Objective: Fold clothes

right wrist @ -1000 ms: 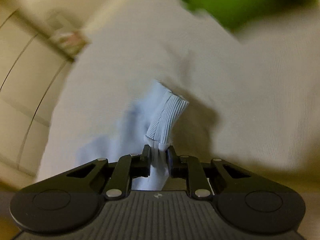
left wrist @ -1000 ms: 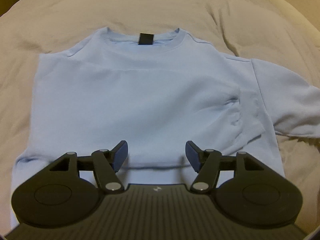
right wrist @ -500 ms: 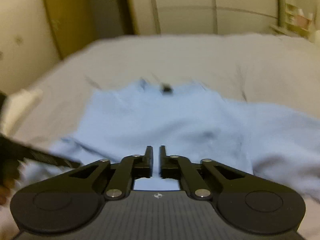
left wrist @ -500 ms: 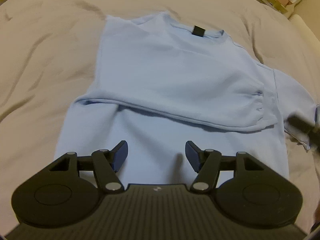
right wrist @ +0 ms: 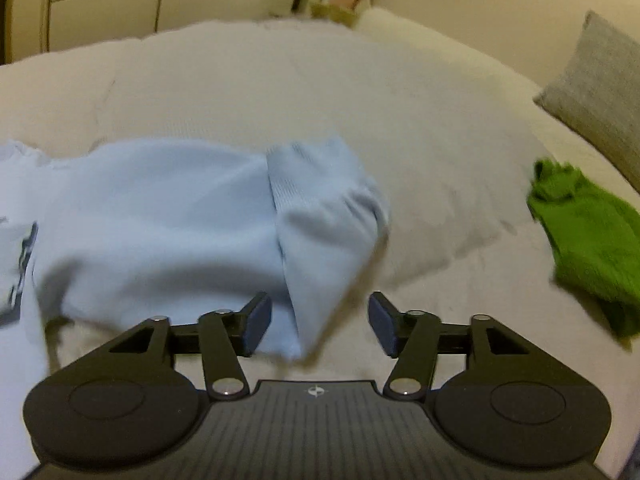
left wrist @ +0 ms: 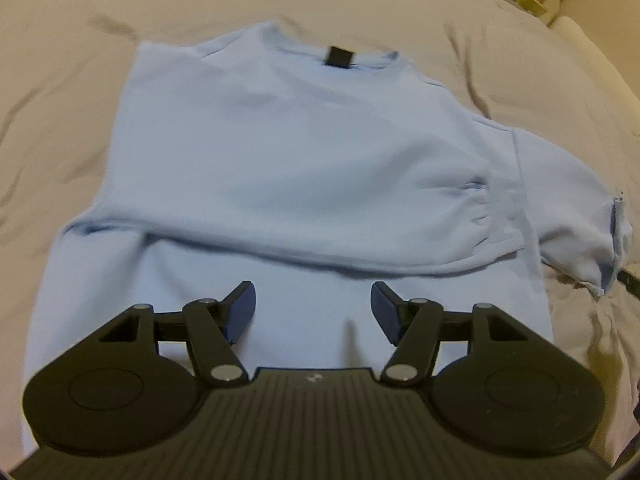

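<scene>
sweatshirt point(left wrist: 280, 152): soft matt knit, ribbed cuff | bedcover point(right wrist: 400, 100): matt cloth | green cloth point(right wrist: 588, 232): fuzzy

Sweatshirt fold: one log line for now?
sweatshirt | one sleeve across chest | other sleeve unfolded | left gripper open | right gripper open

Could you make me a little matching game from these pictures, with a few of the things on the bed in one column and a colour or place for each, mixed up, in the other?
Things:
1. sweatshirt
2. neck label
3. small cloth
4. pillow

Descriptions:
A. grey, leaning at the far right edge of the bed
B. light blue, spread flat with one sleeve folded across its body
C. bright green, lying alone on the bedcover at the right
D. black, inside the collar

Pairs: 1-B, 2-D, 3-C, 4-A
</scene>
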Available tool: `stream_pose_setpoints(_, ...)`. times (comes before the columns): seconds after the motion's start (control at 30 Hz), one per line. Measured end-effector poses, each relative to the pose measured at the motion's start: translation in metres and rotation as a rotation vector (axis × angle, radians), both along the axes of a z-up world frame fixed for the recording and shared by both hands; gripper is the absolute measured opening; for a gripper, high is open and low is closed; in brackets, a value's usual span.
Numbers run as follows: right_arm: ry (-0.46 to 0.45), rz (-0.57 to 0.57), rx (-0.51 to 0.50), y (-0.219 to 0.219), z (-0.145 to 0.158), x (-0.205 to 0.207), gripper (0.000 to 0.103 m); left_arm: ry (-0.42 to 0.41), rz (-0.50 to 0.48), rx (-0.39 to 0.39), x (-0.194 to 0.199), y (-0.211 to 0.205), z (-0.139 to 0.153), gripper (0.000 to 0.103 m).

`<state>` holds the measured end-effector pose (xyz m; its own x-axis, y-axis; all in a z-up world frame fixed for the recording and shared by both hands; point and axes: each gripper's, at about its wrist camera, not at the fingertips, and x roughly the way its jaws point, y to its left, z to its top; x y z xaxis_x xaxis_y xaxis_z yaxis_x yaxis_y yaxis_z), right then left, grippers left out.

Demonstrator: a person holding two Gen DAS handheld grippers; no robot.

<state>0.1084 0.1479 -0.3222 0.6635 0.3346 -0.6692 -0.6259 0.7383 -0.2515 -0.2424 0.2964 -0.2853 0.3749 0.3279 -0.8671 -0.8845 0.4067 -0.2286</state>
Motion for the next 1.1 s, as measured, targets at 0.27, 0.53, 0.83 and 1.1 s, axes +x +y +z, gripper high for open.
stream_pose_setpoints(0.27, 0.028, -0.049, -0.010, 0.001, -0.005, 0.017, 0.003, 0.000, 0.017, 0.009, -0.002, 0.003, 0.005, 0.059)
stream_pose_setpoints(0.53, 0.007, 0.304, 0.344, 0.034, 0.098, -0.080, 0.005, -0.018, 0.088, 0.003, -0.034, 0.010, 0.012, 0.059)
stream_pose_setpoints(0.83, 0.245, 0.684, 0.148, 0.097, 0.061, -0.232, 0.081, -0.050, 0.189, -0.021, -0.092, 0.019, 0.016, 0.059)
stream_pose_setpoints(1.1, 0.488, 0.352, -0.087, 0.053, -0.013, -0.167, 0.078, -0.145, 0.218, -0.075, -0.096, 0.034, -0.001, 0.059)
